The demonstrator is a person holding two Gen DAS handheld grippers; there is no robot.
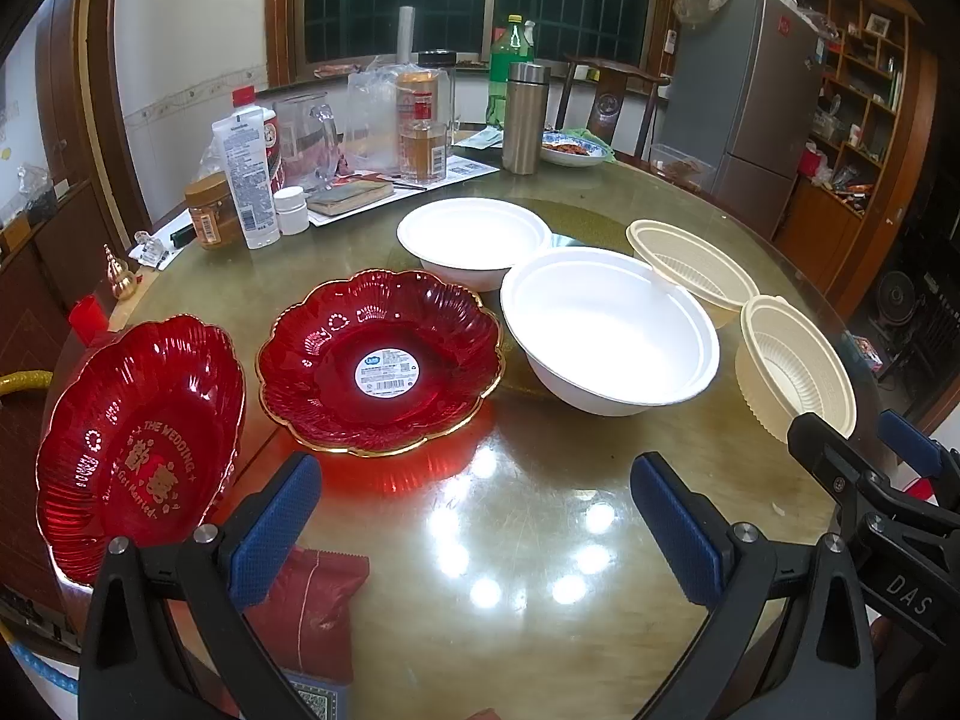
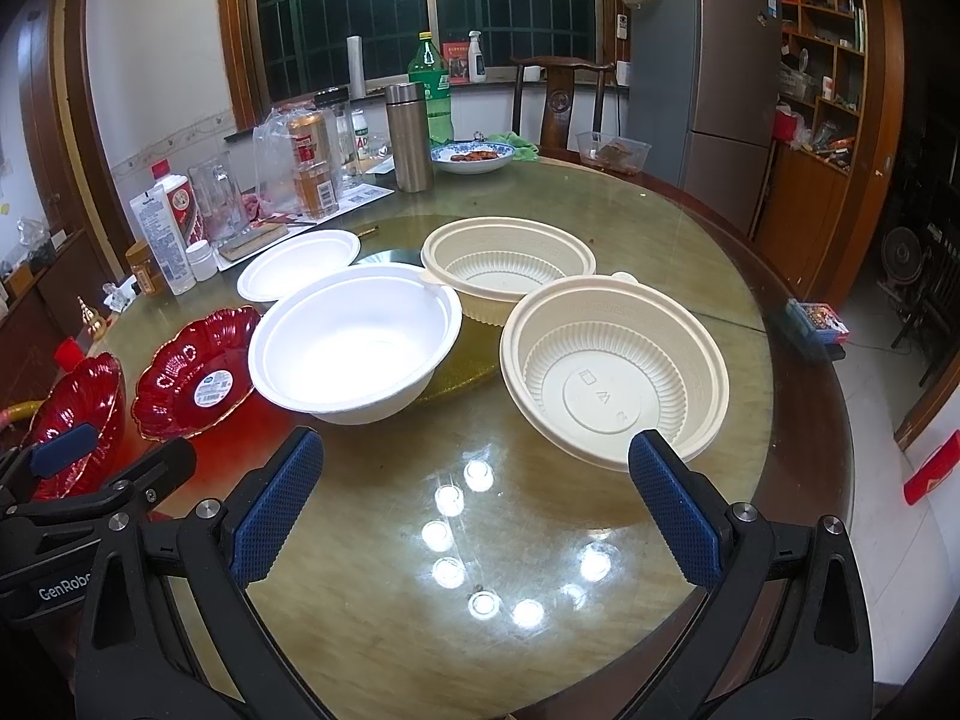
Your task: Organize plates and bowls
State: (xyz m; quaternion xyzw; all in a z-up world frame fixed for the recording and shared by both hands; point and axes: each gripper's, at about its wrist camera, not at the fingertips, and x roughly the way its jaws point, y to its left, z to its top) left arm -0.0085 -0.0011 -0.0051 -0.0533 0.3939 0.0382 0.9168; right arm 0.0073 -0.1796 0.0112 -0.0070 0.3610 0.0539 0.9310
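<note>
Nothing looks sorted yet: two red plates (image 1: 379, 360) (image 1: 138, 438) sit at nine o'clock, two white bowls (image 2: 354, 342) (image 2: 298, 264) at centre, and two cream bowls (image 2: 612, 369) (image 2: 509, 264) at three o'clock, all separate on the table (image 2: 540, 540). The left gripper (image 1: 477, 525) and right gripper (image 2: 477, 504) both hover spread wide and empty, so I judge all the stacking remains.

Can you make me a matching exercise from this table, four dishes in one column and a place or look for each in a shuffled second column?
Column one:
1. red plate with sticker
2. red plate with gold lettering
3. near cream bowl
4. steel flask

Column two:
A. upright at the back among bottles
B. tilted up at the table's left edge
C. flat, just left of the big white bowl
D. ribbed inside, close to the right gripper

Pairs: 1-C, 2-B, 3-D, 4-A
</note>
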